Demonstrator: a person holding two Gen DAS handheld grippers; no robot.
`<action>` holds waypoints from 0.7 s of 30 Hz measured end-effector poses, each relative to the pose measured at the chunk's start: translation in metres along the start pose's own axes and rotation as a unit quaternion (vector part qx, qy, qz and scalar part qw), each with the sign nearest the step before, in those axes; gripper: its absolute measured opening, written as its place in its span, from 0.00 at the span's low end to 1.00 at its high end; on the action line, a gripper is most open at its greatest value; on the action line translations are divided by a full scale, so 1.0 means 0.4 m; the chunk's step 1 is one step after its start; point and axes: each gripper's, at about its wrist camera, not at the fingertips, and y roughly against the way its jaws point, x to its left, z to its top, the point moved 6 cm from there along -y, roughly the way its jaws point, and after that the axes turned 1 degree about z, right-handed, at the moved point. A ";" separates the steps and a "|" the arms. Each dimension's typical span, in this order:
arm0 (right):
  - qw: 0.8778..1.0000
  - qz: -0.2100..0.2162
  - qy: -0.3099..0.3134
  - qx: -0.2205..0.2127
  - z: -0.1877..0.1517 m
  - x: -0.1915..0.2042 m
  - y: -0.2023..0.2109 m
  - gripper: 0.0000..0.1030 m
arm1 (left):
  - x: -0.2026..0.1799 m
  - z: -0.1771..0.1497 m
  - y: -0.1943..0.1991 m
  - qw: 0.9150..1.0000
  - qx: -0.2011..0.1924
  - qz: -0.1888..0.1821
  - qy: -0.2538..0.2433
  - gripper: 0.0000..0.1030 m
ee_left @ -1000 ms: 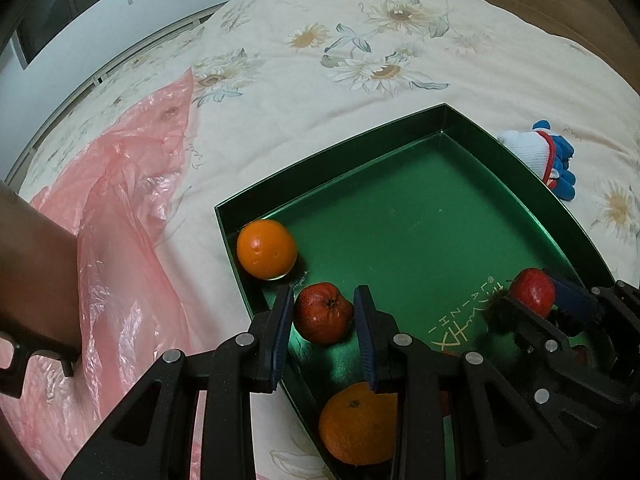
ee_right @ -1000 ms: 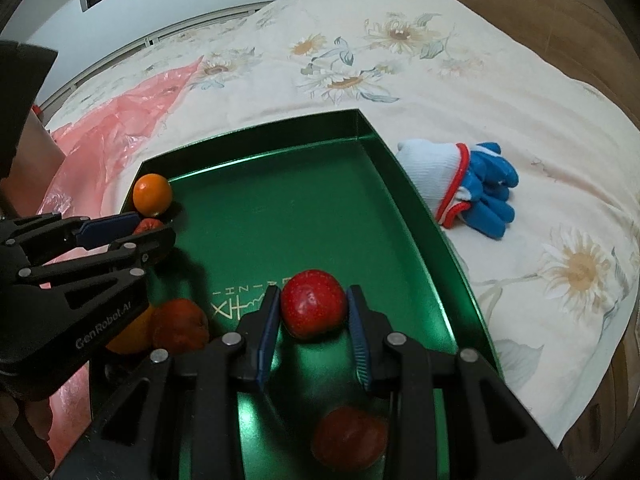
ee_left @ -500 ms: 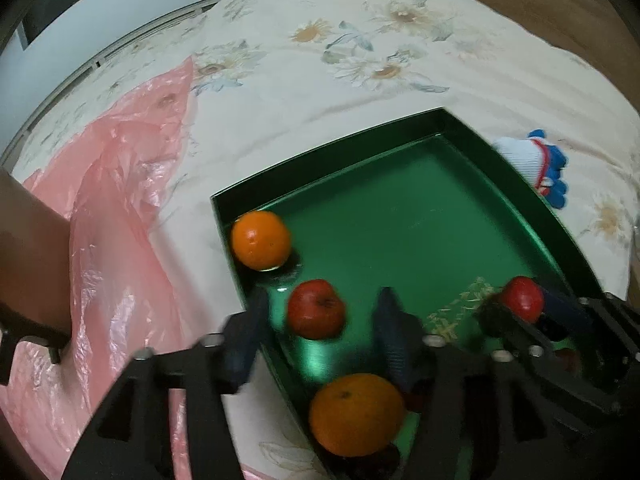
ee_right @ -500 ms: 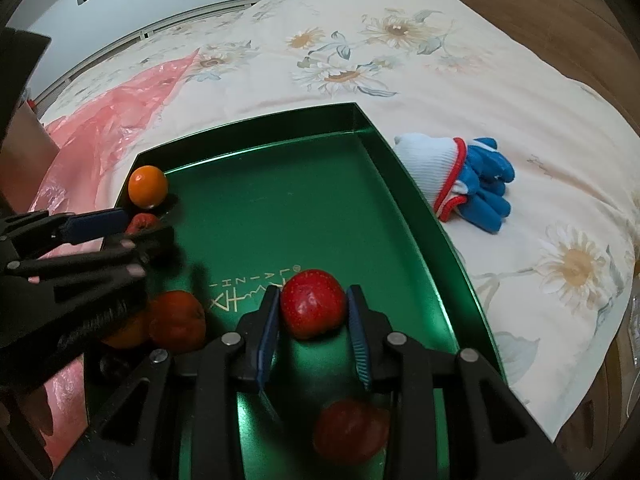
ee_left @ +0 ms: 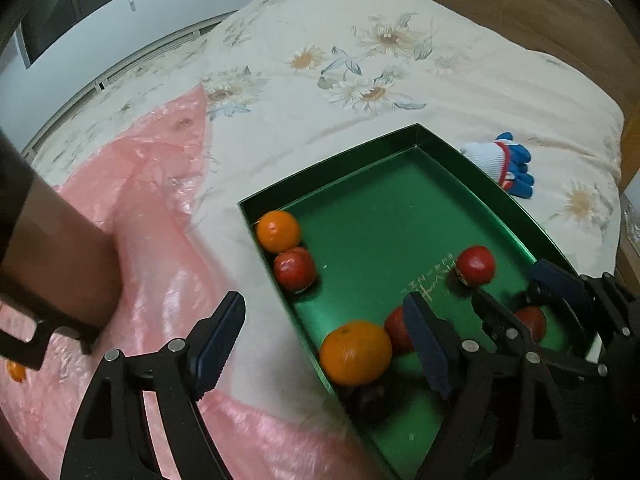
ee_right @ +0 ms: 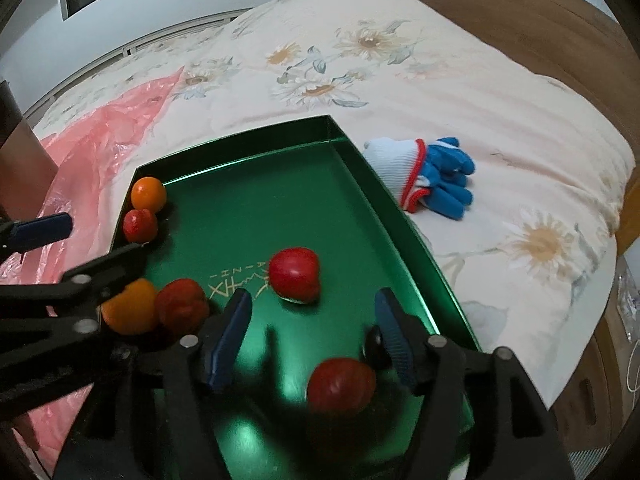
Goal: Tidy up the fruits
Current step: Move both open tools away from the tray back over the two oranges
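A green tray (ee_left: pixel 384 216) (ee_right: pixel 256 216) lies on the bed. At its far left corner sit a small orange (ee_left: pixel 278 231) (ee_right: pixel 149 194) and a red fruit (ee_left: pixel 295 269) (ee_right: pixel 140 225). A larger orange (ee_left: pixel 355 352) (ee_right: pixel 129 312) and another red fruit (ee_right: pixel 182 307) lie at the near left. A red fruit (ee_right: pixel 295 275) (ee_left: pixel 475 266) rests mid-tray, and one more (ee_right: pixel 341 386) near the front. My left gripper (ee_left: pixel 326 346) is open and empty over the tray's left edge. My right gripper (ee_right: pixel 312 336) is open and empty behind the middle red fruit.
A pink plastic bag (ee_left: pixel 152 216) lies left of the tray, with a small orange (ee_left: pixel 16 370) at its near left. A white and blue glove (ee_right: pixel 428 178) lies right of the tray. A brown box (ee_left: pixel 52 256) stands at left. A wooden headboard (ee_right: pixel 500 4) lines the far side.
Both grippers opened and let go of their red fruits, then drew back. The left one's fruit now lies beside the small orange; the right one's fruit rests mid-tray.
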 end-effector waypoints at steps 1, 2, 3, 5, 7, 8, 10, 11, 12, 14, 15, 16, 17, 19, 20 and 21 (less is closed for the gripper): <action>1.000 -0.001 -0.002 -0.002 -0.003 0.001 0.008 0.69 | 0.005 -0.006 0.013 1.000 0.001 -0.002 0.002 0.74; 1.000 -0.001 -0.004 -0.002 -0.008 0.003 0.019 0.69 | 0.013 -0.013 0.029 1.000 0.001 -0.005 0.006 0.74; 1.000 -0.001 -0.006 -0.001 -0.012 0.005 0.027 0.70 | 0.022 -0.022 0.047 1.000 0.001 -0.009 0.010 0.74; 1.000 -0.001 -0.007 -0.002 -0.019 0.012 0.044 0.71 | 0.039 -0.036 0.078 1.000 0.000 -0.010 0.016 0.74; 1.000 -0.003 -0.006 -0.005 -0.023 0.022 0.064 0.81 | 0.058 -0.053 0.114 1.000 -0.003 -0.016 0.023 0.74; 1.000 -0.005 -0.004 -0.008 -0.027 0.029 0.077 0.82 | 0.070 -0.063 0.134 1.000 -0.005 -0.016 0.026 0.74; 1.000 -0.005 -0.003 -0.013 -0.031 0.041 0.097 0.84 | 0.093 -0.084 0.169 0.999 -0.009 -0.019 0.030 0.74; 1.000 -0.003 -0.004 -0.014 -0.034 0.050 0.109 0.84 | 0.106 -0.098 0.187 0.999 -0.009 -0.019 0.032 0.74; 1.000 -0.002 -0.005 -0.015 -0.038 0.059 0.120 0.84 | 0.119 -0.110 0.204 0.999 -0.011 -0.020 0.034 0.74; 1.000 0.000 -0.004 -0.016 -0.045 0.078 0.140 0.85 | 0.151 -0.139 0.240 0.999 -0.015 -0.017 0.039 0.74; 1.000 0.003 -0.002 -0.017 -0.050 0.093 0.153 0.87 | 0.168 -0.154 0.259 0.999 -0.019 -0.017 0.042 0.74; 1.000 0.005 0.001 -0.018 -0.055 0.108 0.165 0.91 | 0.181 -0.165 0.274 0.999 -0.022 -0.018 0.042 0.74; 1.000 0.007 0.005 -0.019 -0.058 0.120 0.175 0.93 | 0.202 -0.183 0.293 0.999 -0.025 -0.014 0.043 0.74; 1.000 0.014 0.012 -0.024 -0.072 0.155 0.204 0.98 | 0.239 -0.214 0.328 0.998 -0.029 -0.009 0.048 0.74; 0.999 0.020 0.013 -0.025 -0.079 0.172 0.218 0.98 | 0.263 -0.232 0.347 0.998 -0.032 -0.008 0.053 0.74; 0.999 0.025 0.015 -0.027 -0.088 0.191 0.234 0.99 | 0.283 -0.248 0.362 0.998 -0.032 -0.006 0.057 0.77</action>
